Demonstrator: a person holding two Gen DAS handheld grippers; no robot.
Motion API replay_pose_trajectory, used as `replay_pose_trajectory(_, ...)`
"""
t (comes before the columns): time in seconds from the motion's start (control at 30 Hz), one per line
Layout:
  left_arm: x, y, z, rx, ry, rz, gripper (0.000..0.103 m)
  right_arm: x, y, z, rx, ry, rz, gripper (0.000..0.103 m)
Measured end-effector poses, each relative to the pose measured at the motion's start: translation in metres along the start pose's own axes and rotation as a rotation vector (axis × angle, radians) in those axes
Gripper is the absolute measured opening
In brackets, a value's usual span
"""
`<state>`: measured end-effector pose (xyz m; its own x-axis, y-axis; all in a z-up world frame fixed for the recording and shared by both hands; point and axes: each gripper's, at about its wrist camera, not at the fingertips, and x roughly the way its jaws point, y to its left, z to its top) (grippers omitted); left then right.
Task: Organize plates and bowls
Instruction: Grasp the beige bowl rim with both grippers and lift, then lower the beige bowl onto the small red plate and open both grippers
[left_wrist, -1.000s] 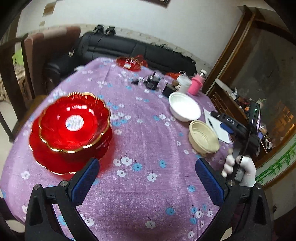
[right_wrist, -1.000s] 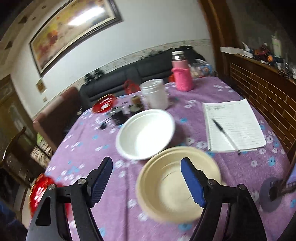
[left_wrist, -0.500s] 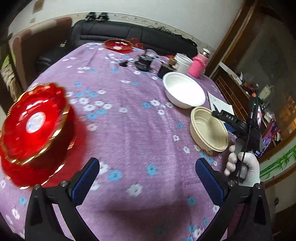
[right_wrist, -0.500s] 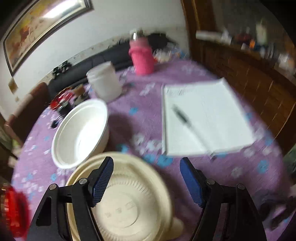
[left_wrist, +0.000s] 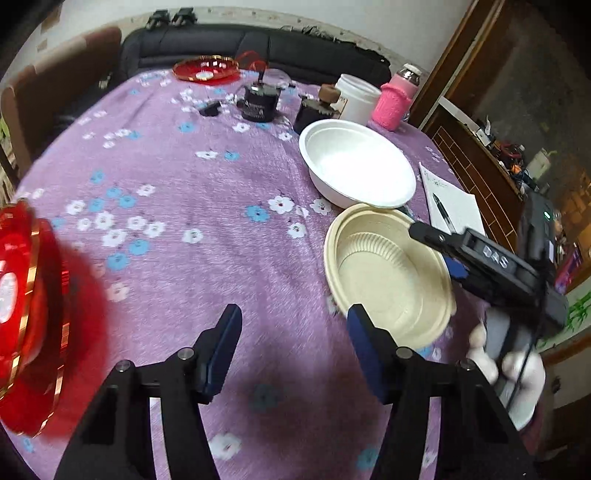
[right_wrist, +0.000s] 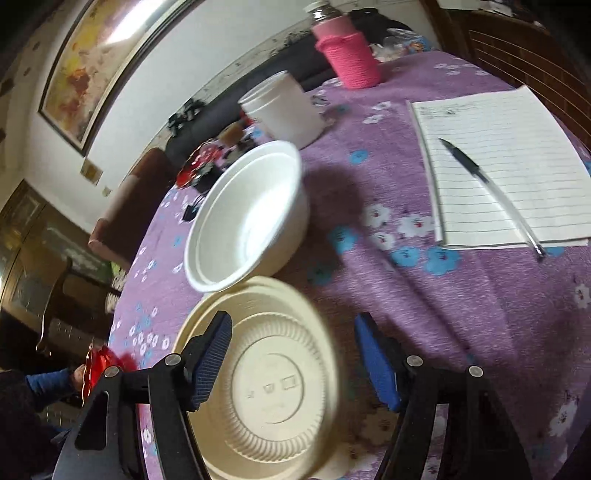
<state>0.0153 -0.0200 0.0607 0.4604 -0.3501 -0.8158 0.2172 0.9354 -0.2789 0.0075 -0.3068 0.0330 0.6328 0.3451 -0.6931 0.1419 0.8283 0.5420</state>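
Left wrist view: left gripper (left_wrist: 293, 343) hangs over the purple floral tablecloth (left_wrist: 207, 236), jaws wide apart, holding nothing. Beige bowl (left_wrist: 388, 278) sits just right of it; white bowl (left_wrist: 356, 168) touches the beige bowl's far rim. Red plates (left_wrist: 26, 310) lie well to the left of the beige bowl, blurred. Right gripper (left_wrist: 448, 254) reaches over the beige bowl's right rim. Right wrist view: right gripper (right_wrist: 291, 360) spread wide, straddling the beige bowl (right_wrist: 273, 384), its right rim between the fingers, not clamped. White bowl (right_wrist: 247, 218) just beyond; notepad (right_wrist: 517, 158) with pen (right_wrist: 487, 186) lies right of it.
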Motion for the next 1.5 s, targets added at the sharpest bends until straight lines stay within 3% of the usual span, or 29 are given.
replay_pose_trajectory(0.13, 0.014, -0.014, 0.011, 0.007, -0.016, -0.016, 0.059, 0.002, 0.004, -0.001, -0.019, 0.012, -0.052, 0.057)
replay_pose_trajectory(0.33, 0.053, -0.033, 0.027, 0.046, 0.029, -0.013, 0.059, 0.012, 0.012, -0.007, -0.058, 0.051, -0.107, 0.048)
replay_pose_trajectory(0.4, 0.067, -0.033, 0.028, 0.034, 0.067, -0.014, 0.049, 0.015, 0.014, -0.01, -0.067, 0.062, -0.148, 0.048)
replay_pose_trajectory(0.47, 0.078, -0.031, 0.028, 0.02, 0.102, -0.016, 0.022, 0.016, 0.015, -0.013, -0.069, 0.076, -0.162, 0.047)
replay_pose_trajectory(0.57, 0.085, -0.027, 0.027, -0.009, 0.115, -0.023, 0.017, 0.018, 0.019, -0.017, -0.086, 0.089, -0.192, 0.042)
replay_pose_trajectory(0.73, 0.076, -0.026, 0.025, -0.005, 0.083, 0.013, 0.014, 0.016, 0.024, -0.024, -0.1, 0.083, -0.216, 0.021)
replay_pose_trajectory(0.9, 0.054, -0.013, 0.023, -0.035, 0.045, 0.031, 0.014, 0.012, 0.033, -0.028, -0.128, 0.056, -0.135, 0.017)
replay_pose_trajectory(0.97, 0.038, -0.008, 0.019, -0.044, 0.016, 0.041, 0.014, 0.009, 0.045, -0.032, -0.17, 0.032, -0.067, 0.015)
replay_pose_trajectory(1.17, -0.008, 0.009, 0.006, -0.062, -0.082, 0.084, 0.014, 0.004, 0.082, -0.053, -0.323, -0.027, 0.023, 0.016)
replay_pose_trajectory(1.5, -0.067, 0.051, -0.025, -0.127, -0.157, 0.106, 0.014, -0.014, 0.143, -0.089, -0.453, -0.111, 0.083, 0.016)
